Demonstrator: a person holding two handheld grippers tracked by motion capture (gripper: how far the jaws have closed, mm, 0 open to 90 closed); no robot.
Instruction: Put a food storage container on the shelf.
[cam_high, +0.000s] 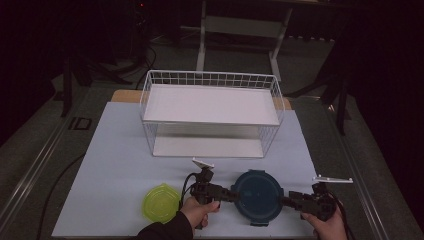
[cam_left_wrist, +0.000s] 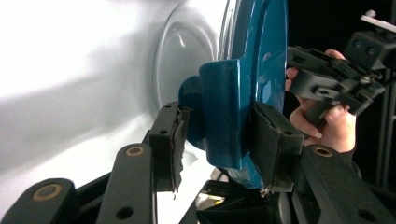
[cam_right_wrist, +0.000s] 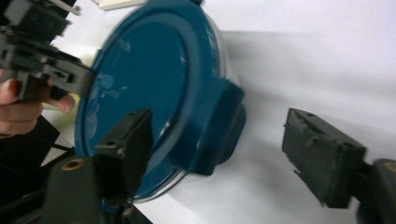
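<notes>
round dark-blue lidded container (cam_high: 258, 196) on the near part of the white tabletop (cam_high: 115, 150), right of centre, lid up, clip tabs at the rim. clear base under the blue lid seen in the left tool view (cam_left_wrist: 187, 56).

left tool (cam_high: 226, 195) reaching in from the container's left, held by the left hand (cam_high: 197, 210); jaws either side of a blue clip tab (cam_left_wrist: 224, 116), one pad against the lid side, the other pad (cam_left_wrist: 172, 144) just beside the tab's outer face with a thin gap, so not clearly pressing.

right tool (cam_high: 286, 201) at the container's right edge, held by the right hand (cam_high: 327, 227); jaws wide apart around another clip tab (cam_right_wrist: 219, 126), one pad (cam_right_wrist: 128, 140) over the lid top, the other (cam_right_wrist: 322, 154) well clear above bare tabletop; nothing gripped.

yellow-green round lid (cam_high: 161, 202) flat on the tabletop, left of the left hand. white wire basket shelf (cam_high: 210, 112) at the far middle of the tabletop, two tiers.
</notes>
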